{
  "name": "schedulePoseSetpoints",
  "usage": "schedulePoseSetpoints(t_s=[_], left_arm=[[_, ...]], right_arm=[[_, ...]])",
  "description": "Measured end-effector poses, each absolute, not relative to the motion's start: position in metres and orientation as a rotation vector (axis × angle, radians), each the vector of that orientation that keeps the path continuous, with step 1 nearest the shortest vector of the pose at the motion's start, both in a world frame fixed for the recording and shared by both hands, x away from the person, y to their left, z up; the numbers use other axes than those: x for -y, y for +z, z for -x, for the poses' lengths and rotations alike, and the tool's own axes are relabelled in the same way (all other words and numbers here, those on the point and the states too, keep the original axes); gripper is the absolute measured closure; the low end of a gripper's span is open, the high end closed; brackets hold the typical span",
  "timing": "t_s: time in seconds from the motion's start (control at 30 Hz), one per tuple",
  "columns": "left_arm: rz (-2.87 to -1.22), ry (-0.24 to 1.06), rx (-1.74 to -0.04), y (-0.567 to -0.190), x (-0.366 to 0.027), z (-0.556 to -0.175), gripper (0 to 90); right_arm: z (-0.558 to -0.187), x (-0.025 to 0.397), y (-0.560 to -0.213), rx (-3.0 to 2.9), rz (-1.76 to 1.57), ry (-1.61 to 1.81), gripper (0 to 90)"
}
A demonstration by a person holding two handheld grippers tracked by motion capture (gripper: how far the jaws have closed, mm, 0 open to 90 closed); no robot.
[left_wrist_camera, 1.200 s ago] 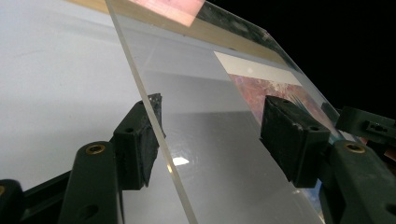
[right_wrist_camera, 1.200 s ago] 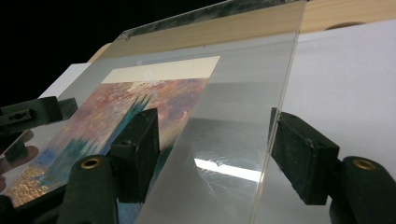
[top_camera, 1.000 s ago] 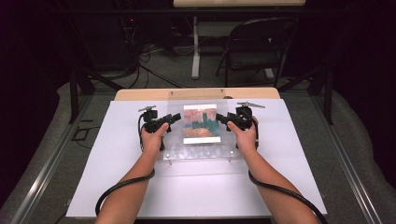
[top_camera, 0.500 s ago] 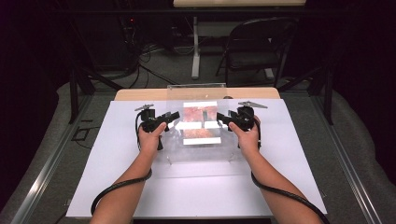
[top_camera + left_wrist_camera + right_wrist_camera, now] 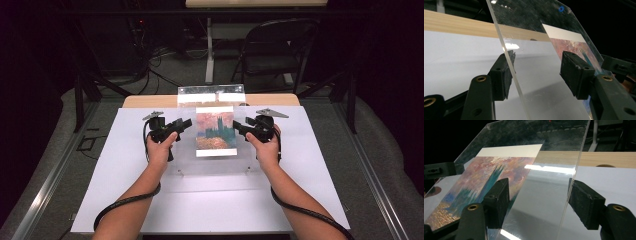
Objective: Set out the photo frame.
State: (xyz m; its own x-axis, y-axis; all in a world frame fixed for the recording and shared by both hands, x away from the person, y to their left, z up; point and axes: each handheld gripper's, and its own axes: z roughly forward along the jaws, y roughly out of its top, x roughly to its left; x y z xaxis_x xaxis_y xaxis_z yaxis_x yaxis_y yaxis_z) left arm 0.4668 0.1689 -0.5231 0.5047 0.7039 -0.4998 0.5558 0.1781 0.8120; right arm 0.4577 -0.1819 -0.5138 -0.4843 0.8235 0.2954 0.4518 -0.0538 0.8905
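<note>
The clear acrylic frame point(image 5: 212, 137) holding a painting print point(image 5: 216, 131) tilts up at table centre. Left gripper point(image 5: 175, 127) at nine o'clock and right gripper point(image 5: 243, 129) at three straddle its side edges, jaws wide. It looks stiff, slick, scratch-prone: grip edges.

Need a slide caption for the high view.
Left tool and right tool tilt a clear acrylic sheet bearing a painting print.

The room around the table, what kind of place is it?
Probably a dim lab or recording workspace: a white-topped table, cables on the floor, and a folding chair behind.
</note>
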Motion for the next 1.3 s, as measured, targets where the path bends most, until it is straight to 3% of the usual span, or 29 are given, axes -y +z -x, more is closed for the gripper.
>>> schedulePoseSetpoints(t_s=[1.3], left_arm=[[-1.516,0.274,-1.001,-0.498,-0.171,-0.429,44.2]], right_arm=[[-0.418,0.183,-0.491,-1.854,-1.166,1.540,35.3]])
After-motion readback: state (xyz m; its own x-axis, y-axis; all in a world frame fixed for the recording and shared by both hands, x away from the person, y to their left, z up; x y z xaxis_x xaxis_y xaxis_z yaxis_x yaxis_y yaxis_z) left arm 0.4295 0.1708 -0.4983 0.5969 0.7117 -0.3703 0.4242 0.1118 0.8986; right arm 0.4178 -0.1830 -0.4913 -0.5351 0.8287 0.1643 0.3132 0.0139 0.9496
